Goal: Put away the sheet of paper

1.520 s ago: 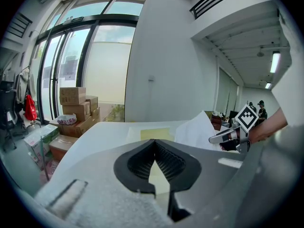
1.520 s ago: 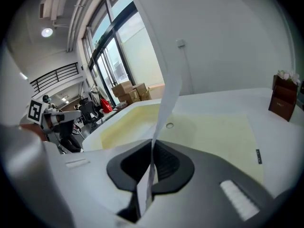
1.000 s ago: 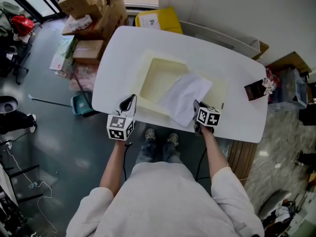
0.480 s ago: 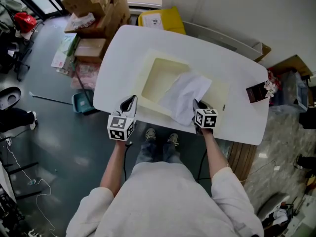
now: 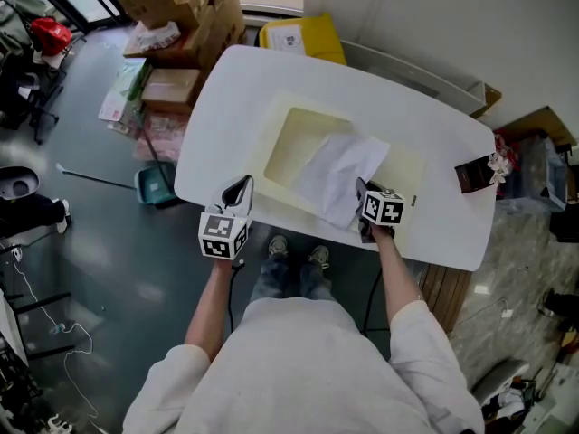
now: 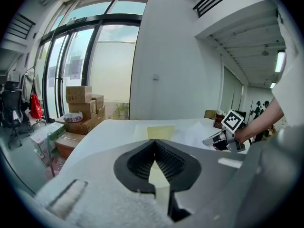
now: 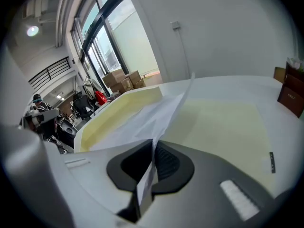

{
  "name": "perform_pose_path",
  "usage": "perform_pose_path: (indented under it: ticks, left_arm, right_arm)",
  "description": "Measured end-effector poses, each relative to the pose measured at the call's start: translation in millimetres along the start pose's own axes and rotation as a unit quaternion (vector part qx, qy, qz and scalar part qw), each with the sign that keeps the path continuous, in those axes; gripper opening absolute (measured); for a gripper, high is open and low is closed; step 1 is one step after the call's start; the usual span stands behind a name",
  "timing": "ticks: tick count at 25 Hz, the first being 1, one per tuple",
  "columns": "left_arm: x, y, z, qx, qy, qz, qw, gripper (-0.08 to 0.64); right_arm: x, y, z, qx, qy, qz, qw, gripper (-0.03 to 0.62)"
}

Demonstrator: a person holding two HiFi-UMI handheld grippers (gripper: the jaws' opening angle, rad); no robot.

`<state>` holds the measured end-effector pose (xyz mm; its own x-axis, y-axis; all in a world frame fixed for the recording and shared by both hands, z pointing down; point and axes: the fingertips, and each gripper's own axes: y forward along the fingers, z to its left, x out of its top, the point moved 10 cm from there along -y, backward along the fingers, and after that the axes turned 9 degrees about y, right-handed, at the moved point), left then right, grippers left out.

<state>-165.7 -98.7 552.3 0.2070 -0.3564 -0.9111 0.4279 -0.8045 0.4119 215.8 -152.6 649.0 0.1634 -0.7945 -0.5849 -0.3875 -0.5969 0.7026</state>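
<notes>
A white sheet of paper (image 5: 342, 172) hangs over a pale yellow open box (image 5: 291, 142) and its flat lid on the white table (image 5: 226, 107). My right gripper (image 5: 361, 191) is shut on the sheet's near edge; the sheet of paper (image 7: 151, 118) rises from between the jaws in the right gripper view. My left gripper (image 5: 241, 188) hovers at the table's near left edge, shut with nothing in it. In the left gripper view the yellow box (image 6: 160, 131) lies ahead, and the right gripper (image 6: 214, 141) shows at the right.
A dark brown box (image 5: 472, 174) stands at the table's right end. Cardboard boxes (image 5: 185, 12) and a yellow box (image 5: 303, 38) are on the floor beyond the table. A low white ledge (image 5: 425, 75) runs along the wall.
The right gripper has shifted slightly right and toward the table's near edge with the sheet. The left gripper has barely moved.
</notes>
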Motion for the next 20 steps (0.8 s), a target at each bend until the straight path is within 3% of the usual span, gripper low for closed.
perform_pose_path:
  ticks: [20]
  left_arm:
    - [-7.0,-7.8,13.1,0.027,-0.016,0.006,0.9995,0.005]
  right_arm:
    - [19.2,35.2,29.4,0.046,-0.046,0.04,0.997,0.002]
